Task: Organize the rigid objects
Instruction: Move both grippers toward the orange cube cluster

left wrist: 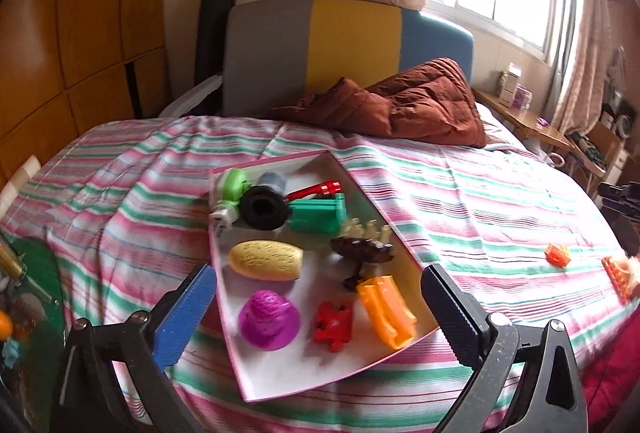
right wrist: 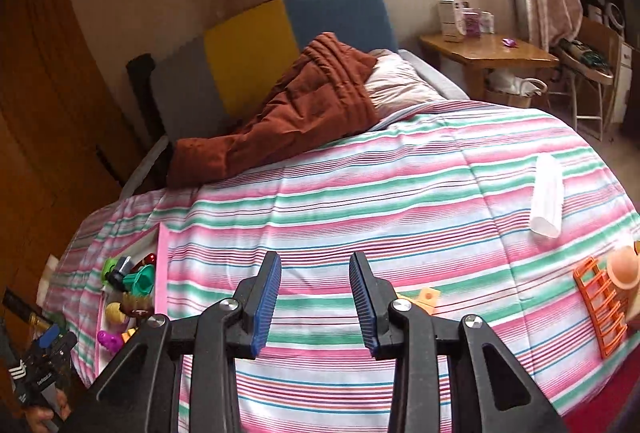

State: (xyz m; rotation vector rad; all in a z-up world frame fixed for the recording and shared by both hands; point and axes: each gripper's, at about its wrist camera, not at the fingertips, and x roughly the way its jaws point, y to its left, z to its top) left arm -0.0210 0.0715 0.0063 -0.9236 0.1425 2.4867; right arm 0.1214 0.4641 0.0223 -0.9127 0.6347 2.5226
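Left hand-held gripper (left wrist: 320, 293): showing black arms, silver screws, one blue ribbed pad, one black ribbed pad.
Right hand-held gripper (right wrist: 315, 299): showing black triangular arms, round silver screws, two blue ribbed pads.
Markings: white chevron stripes showing on the left unit's body.

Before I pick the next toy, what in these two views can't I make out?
- Left wrist: orange rack cut off by the right edge.
- Left wrist: clear pieces behind the brown toy, shape unclear.
- Right wrist: pink box seen edge-on; its contents overlap.
- Right wrist: small orange piece partly hidden by the right hand-held gripper.
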